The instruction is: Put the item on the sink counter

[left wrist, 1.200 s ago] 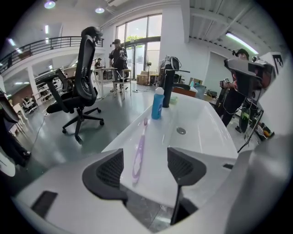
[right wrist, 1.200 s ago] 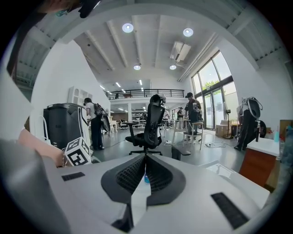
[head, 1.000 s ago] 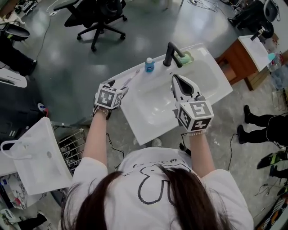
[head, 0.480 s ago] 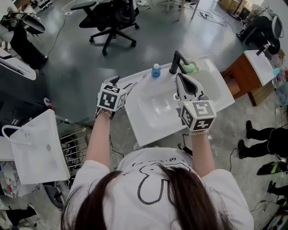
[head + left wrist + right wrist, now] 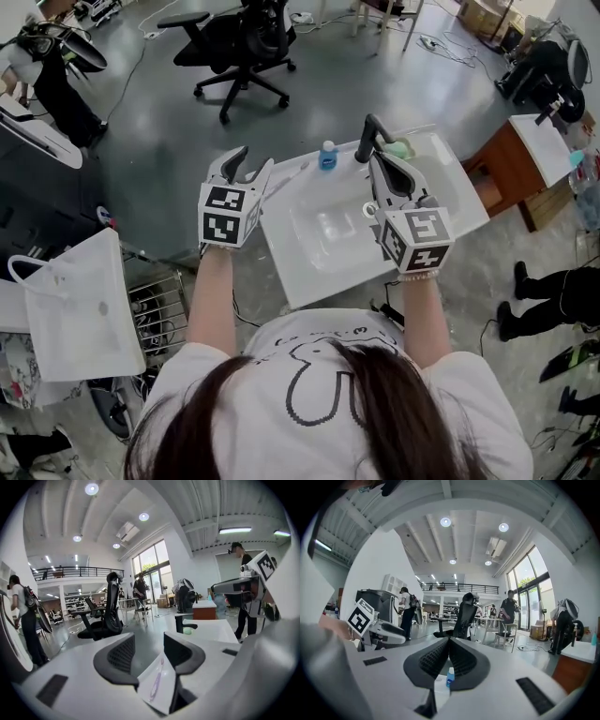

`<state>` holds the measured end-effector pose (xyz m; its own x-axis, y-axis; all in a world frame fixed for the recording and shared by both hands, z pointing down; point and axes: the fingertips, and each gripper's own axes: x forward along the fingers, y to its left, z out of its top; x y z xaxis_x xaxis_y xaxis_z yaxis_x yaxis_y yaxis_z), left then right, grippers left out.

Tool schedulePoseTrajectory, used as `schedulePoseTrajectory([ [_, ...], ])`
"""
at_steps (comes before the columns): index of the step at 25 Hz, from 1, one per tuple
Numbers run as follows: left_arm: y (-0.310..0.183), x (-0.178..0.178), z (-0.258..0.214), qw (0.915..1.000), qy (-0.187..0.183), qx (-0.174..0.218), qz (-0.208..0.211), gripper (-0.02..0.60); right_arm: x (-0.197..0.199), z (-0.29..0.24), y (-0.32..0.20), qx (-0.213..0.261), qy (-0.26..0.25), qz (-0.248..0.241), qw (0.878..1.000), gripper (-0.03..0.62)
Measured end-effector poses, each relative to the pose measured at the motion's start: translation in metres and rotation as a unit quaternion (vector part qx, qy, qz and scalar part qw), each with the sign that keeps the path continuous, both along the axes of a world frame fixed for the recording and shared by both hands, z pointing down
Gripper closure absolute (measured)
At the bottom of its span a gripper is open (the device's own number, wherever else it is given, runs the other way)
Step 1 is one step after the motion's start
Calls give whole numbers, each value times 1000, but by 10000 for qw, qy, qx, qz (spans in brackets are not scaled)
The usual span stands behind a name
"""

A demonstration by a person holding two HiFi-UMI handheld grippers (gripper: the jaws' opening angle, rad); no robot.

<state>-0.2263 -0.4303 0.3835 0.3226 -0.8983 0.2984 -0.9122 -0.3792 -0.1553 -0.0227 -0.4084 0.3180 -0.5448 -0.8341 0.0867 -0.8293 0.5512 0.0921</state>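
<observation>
The toothbrush (image 5: 289,175) already lies on the sink counter (image 5: 323,272), on the strip left of the basin (image 5: 333,225), with its length running towards the back; so by my reading the placing is done and what remains is getting clear. The left gripper (image 5: 249,167) hovers above that strip, apart from the brush; its jaws have just been closing partway and stand with a gap, and nothing sits between them, since the left gripper view shows only the counter corner and the brush far below through the opening. The right gripper (image 5: 378,164) hangs over the basin's right side, just beside the black faucet (image 5: 367,136); its jaws are clenched together on nothing.

The risks from here are small but real. The brush rests on a narrow band between the basin's slope and the counter's outer edge; a careless sweep of the left gripper back down or across could flick it to the floor or roll it into the basin. The right gripper is the closer worry; a turn of that hand could knock the faucet, or tip the small blue bottle (image 5: 328,155) that stands upright behind the basin, and a toppled bottle might roll onto the brush. A green lump (image 5: 400,147), sponge or soap I cannot tell, sits past the faucet and looks out of harm's way.
</observation>
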Motion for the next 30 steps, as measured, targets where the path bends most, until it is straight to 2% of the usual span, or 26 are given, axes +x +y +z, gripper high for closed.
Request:
schedulePoseTrajectory([
  [4,8,-7,-35,9977,78,625,-238,511,-1,-10,-1,82,-53,7,10000,565],
  [7,15,-9,-57,9935,97,1103,-278,569,-3,-14,2,140,-37,-6,9999,565],
  [11,24,-12,-83,9867,216,1586,-275,572,-3,-16,5,216,-83,75,9997,565],
  [14,28,-15,-96,9826,282,1805,-326,572,2,-24,7,375,-189,221,9989,565],
  [19,32,-22,-107,9781,387,1993,-453,572,2,-40,10,648,-106,226,9976,566],
  [30,40,-15,-133,9718,398,2302,-319,572,9,-65,16,1059,-84,333,9938,566],
])
